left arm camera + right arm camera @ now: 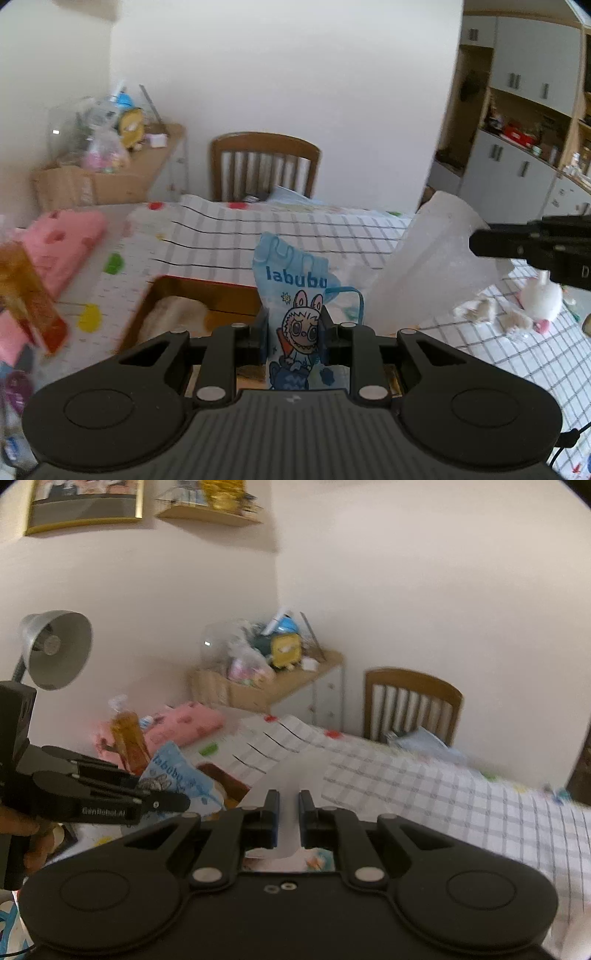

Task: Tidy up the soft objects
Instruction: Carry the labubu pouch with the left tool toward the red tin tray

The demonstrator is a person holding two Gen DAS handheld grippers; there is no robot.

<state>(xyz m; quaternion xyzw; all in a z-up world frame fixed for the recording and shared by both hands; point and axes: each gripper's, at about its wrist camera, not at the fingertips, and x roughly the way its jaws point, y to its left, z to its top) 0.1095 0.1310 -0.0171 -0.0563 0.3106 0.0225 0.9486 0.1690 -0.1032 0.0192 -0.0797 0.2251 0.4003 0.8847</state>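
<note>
Labubu bag: the blue printed bag (pixel 295 317) stands upright, pinched between the pads of the left gripper (pixel 294 332), its top rising above the fingers; from the right wrist view the same bag (pixel 177 779) shows at the left, mirror-lettered side facing.
Left gripper: closed narrow on the bag, held above the near rim of the brown box (pixel 199 295).
White sheet: a translucent white plastic sheet (pixel 424 266) rises just right of the bag; its lower part (pixel 288 797) runs up between the right gripper's pads.
Right gripper: the right gripper (pixel 288 821) is narrow, its pads close on either side of the sheet; contact cannot be told for sure.
Brown box: open-topped, with a beige cloth (pixel 173 317) lying inside at its left.
Table: checked cloth (pixel 295 229) covers it; the far edge meets a wooden chair (pixel 264 166).
Left margin: a pink cushion (pixel 62 243) and an amber bottle (pixel 29 291) crowd the left side.
Right margin: a white plush toy (pixel 539 299) lies on the cloth, near the sheet.
Open room: bare checked cloth stretches to the right in the right wrist view (pixel 461 812).
</note>
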